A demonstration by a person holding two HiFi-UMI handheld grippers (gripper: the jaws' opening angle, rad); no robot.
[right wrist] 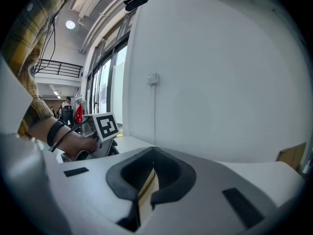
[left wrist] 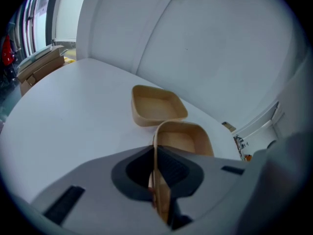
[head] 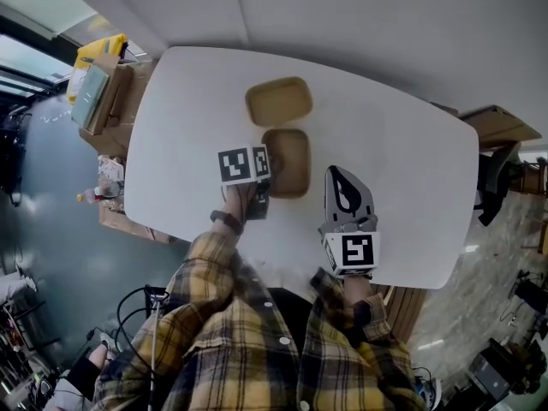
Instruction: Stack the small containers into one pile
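Between the jaws of the left tool (head: 264,187) (left wrist: 155,168): the thin left wall of a shallow tan container of rounded-rectangular form, the near container (head: 289,163) (left wrist: 185,137). The jaws are clamped on that wall at the end closest to the tool. The container's body lies to the right of the jaws, open side up. Whether its base sits flat on the white round-cornered counter (head: 402,178) (left wrist: 73,126) cannot be told.

Behind that tool: the left hand (head: 240,205) (right wrist: 73,142), closed round the grip below the marker cube, with a dark band at the wrist. The forearm reaches forward from the body in a yellow plaid sleeve (head: 205,272).

Straight ahead of the left tool, just beyond the near container: a second tan container of the same shape, the far container (head: 278,101) (left wrist: 155,105). It stands open side up on the counter. Whether the two containers touch cannot be told.

To the right of the near container and apart from it: the right tool (head: 342,182) (right wrist: 149,176). Its jaws are pressed together and point away from the person, over bare counter. A thin tan sliver shows in the seam in its own view, and what that is cannot be told. The right hand is largely hidden under that tool's marker cube.
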